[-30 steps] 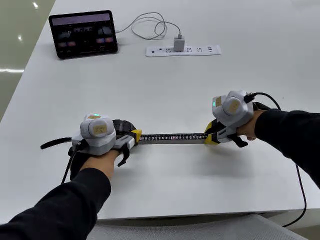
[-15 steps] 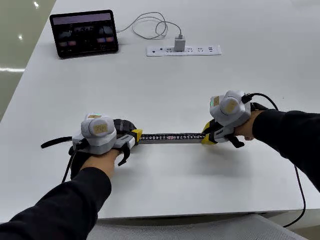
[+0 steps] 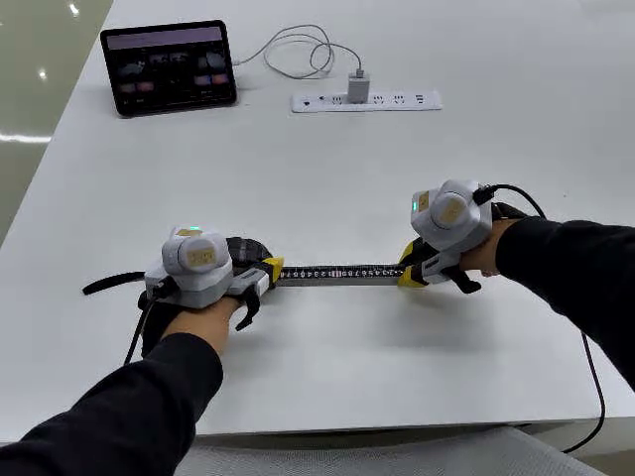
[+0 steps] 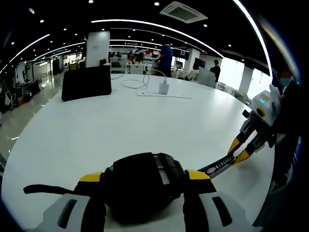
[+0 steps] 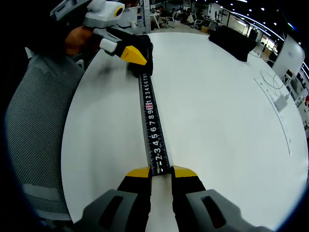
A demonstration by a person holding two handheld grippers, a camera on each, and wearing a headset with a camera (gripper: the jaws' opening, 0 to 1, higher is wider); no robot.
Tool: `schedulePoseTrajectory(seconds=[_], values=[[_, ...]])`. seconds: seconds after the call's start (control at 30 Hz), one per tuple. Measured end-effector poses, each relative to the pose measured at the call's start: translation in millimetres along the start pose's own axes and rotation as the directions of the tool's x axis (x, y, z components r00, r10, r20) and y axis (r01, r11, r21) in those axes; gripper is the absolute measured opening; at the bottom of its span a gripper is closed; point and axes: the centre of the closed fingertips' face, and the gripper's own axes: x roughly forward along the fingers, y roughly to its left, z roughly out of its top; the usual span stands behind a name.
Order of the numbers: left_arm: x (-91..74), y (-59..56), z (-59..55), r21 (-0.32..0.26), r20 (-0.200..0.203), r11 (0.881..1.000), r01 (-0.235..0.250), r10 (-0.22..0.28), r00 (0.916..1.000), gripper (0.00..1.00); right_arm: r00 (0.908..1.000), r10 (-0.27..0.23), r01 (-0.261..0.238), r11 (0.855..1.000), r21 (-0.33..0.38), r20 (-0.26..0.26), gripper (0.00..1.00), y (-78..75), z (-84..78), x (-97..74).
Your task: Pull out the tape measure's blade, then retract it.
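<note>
The black tape measure case (image 3: pixel 246 251) rests on the white table (image 3: pixel 327 178) with my left gripper (image 3: pixel 266 270) shut around it; in the left gripper view the case (image 4: pixel 142 186) sits between the yellow-tipped jaws. The dark numbered blade (image 3: pixel 337 271) runs right along the table from the case. My right gripper (image 3: pixel 407 276) is shut on the blade's end. In the right gripper view the blade (image 5: pixel 153 125) stretches from my right gripper (image 5: pixel 161 171) to the case held by the left gripper (image 5: pixel 133 53).
A tablet (image 3: pixel 169 66) stands at the far left. A power strip (image 3: pixel 365 100) with a charger and a white cable (image 3: pixel 298 50) lies at the back. The case's black strap (image 3: pixel 109 283) trails left. The table's near edge (image 3: pixel 397 421) runs close below both hands.
My right gripper has slid a little left toward the case with the blade end, so less blade shows. The left gripper and case have held still.
</note>
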Motion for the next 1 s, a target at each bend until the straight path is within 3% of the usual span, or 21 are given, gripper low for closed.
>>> schedulePoseTrajectory(seconds=[1.0], values=[[1.6, 0.9, -2.1, -0.002, -0.007, 1.0, 0.001, -0.001, 1.0, 0.61, 0.9995, -0.002, 0.002, 1.0, 0.01, 0.032, 0.11, -3.8, 11.8, 11.3]])
